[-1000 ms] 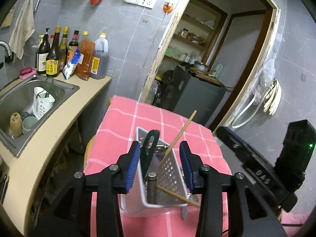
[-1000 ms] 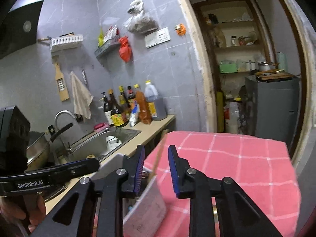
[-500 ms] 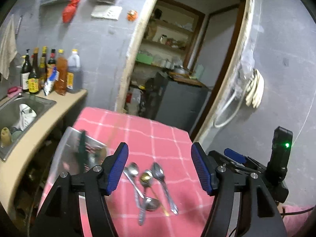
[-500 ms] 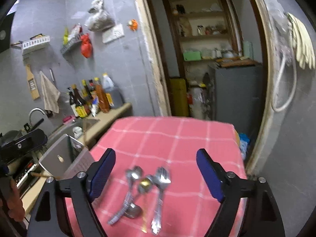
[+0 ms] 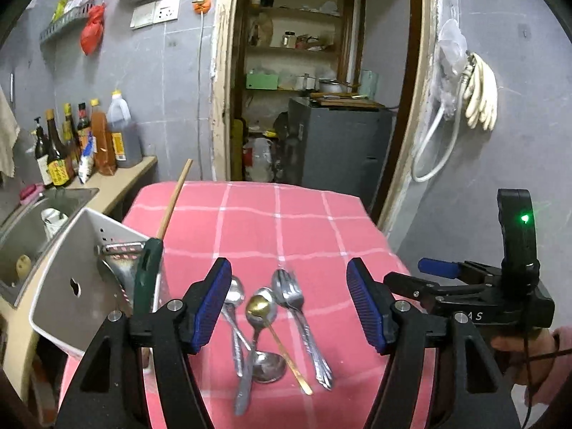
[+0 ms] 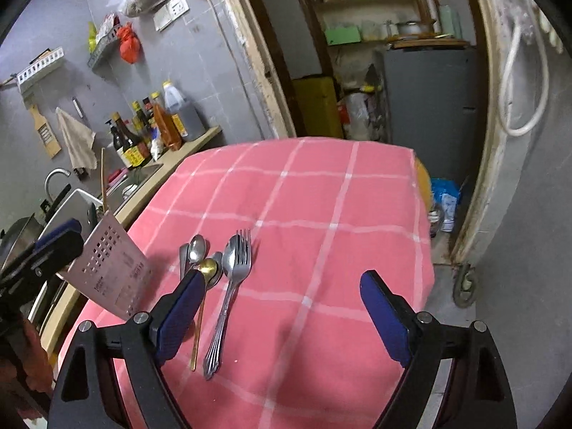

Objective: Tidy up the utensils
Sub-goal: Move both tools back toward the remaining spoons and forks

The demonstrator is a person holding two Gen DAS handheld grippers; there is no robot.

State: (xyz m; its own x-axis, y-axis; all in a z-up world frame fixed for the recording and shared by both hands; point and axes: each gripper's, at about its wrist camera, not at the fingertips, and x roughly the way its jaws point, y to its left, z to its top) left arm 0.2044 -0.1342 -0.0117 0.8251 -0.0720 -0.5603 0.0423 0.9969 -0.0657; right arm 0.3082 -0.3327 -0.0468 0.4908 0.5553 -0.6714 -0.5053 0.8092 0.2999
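A pile of utensils lies on the pink checked tablecloth [image 5: 286, 221]: a steel fork [image 5: 300, 318], a gold spoon [image 5: 261, 309] and steel spoons [image 5: 234, 300]. They also show in the right wrist view, fork [image 6: 232, 279] and gold spoon [image 6: 205, 275]. A white utensil basket [image 5: 75, 286] at the table's left edge holds a grater, a green handle [image 5: 146, 271] and a wooden chopstick [image 5: 171, 207]. My left gripper [image 5: 289, 304] is open above the pile. My right gripper [image 6: 282, 314] is open, just right of the pile.
A sink [image 5: 32, 221] and counter with sauce bottles [image 5: 82, 139] lie left of the table. A doorway with a grey cabinet [image 5: 339, 143] is behind. The table's right edge drops to the floor [image 6: 450, 286]. The basket shows in the right wrist view [image 6: 114, 271].
Both grippers opened wide and swung right from the basket to the utensil pile. The basket with chopstick now sits at the left.
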